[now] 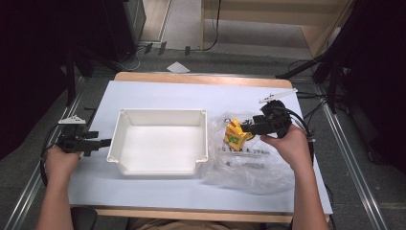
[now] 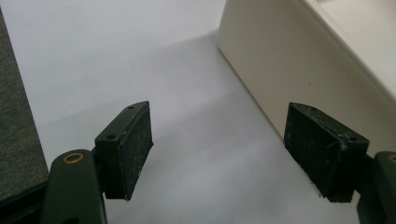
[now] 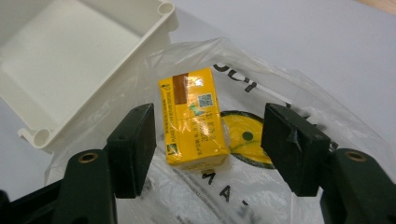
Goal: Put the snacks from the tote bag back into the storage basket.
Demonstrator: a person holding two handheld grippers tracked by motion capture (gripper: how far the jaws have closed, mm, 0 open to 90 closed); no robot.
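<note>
I am holding my right gripper (image 3: 208, 154) with its jaws spread on either side of the yellow box (image 3: 194, 119), not pressing it; it is lying on the clear plastic bag (image 3: 280, 93), not yet in the white tray (image 3: 70, 60) just beyond, which is standing empty. My left gripper (image 2: 219, 149) is hanging open beside the tray's outer wall, with bare table (image 1: 158, 91) stretching past it.

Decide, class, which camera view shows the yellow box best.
The right gripper view: the yellow box lies close up on the clear plastic bag, labels visible, between the open jaws of the right gripper. The high view shows it small and partly hidden. The left gripper view faces the white tray.
</note>
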